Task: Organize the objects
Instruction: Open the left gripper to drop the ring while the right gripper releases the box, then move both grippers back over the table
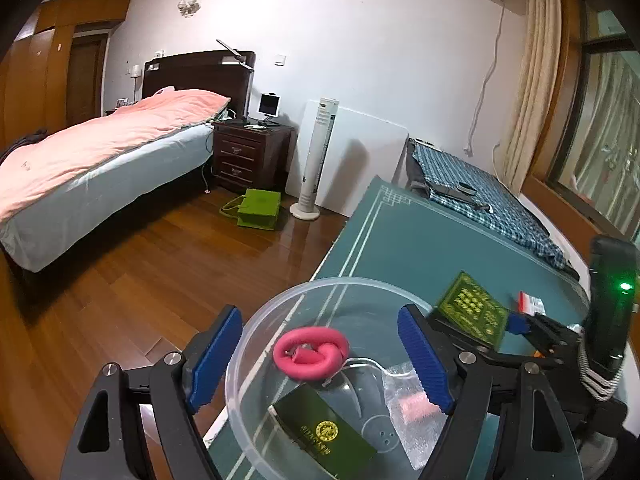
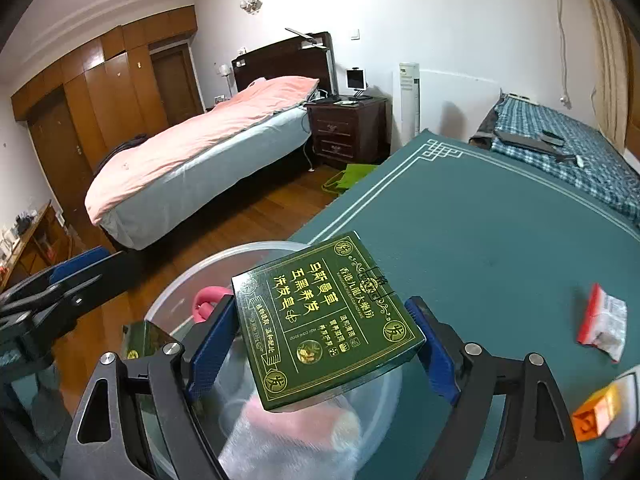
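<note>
**Second green box going over the bowl, a few items still out on the desk**

Right gripper [image 2: 324,344] is clamping a flat green box [image 2: 328,320] by two opposite side faces, blue pads pressing both sides. Box is being held printed face up, roughly level, one corner pointing away toward the desk's far edge; near-square, so long axis is hard to call. It's hanging above the clear plastic bowl [image 1: 256,320], not yet released.

Left gripper [image 1: 320,364] is sitting spread wide, one finger outside the bowl's rim and one inside, gripping nothing.

Bowl is sitting at the desk's [image 2: 500,240] left edge and already holding a pink ring [image 1: 310,354], a dark green box [image 1: 324,432] and a bubble-wrapped packet [image 1: 416,404].

Remaining, by my read: a red-and-white packet [image 2: 604,320] and an orange item [image 2: 596,412] lying near the right edge.
</note>
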The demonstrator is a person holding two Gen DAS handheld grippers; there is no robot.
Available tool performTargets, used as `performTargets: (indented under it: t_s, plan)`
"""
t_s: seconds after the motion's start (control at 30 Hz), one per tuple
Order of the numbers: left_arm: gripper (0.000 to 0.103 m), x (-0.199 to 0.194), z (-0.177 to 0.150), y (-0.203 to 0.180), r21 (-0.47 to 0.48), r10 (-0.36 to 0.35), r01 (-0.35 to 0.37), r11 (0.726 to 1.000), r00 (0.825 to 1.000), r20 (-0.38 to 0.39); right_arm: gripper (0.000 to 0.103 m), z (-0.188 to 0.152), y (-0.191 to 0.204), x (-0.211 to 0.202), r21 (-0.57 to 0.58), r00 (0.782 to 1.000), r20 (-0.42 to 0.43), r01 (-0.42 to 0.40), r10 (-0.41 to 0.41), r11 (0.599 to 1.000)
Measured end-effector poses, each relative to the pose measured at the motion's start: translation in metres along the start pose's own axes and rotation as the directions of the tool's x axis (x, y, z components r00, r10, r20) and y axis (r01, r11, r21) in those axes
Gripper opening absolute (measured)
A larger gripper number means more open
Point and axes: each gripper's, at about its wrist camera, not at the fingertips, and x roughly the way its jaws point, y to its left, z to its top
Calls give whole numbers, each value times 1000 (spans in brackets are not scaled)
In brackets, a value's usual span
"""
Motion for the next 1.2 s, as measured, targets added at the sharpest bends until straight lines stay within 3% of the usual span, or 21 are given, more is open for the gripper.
performTargets:
  t_s: [0.13, 0.2, 1.2]
  plan:
    - [84, -3, -1, 1, -5, 7, -7, 1000, 1000, 5, 86, 2, -3, 6, 24, 1000, -6, -10, 10, 1000]
    - [84, -3, -1, 1, -4, 11, -11, 1000, 1000, 4, 91, 1, -6, 5, 36, 1000, 0, -15, 15, 999]
    - [89, -8, -14, -9, 11, 41, -41, 999, 999, -23, 91, -35, -56, -46, 183, 999, 17, 29, -32, 983]
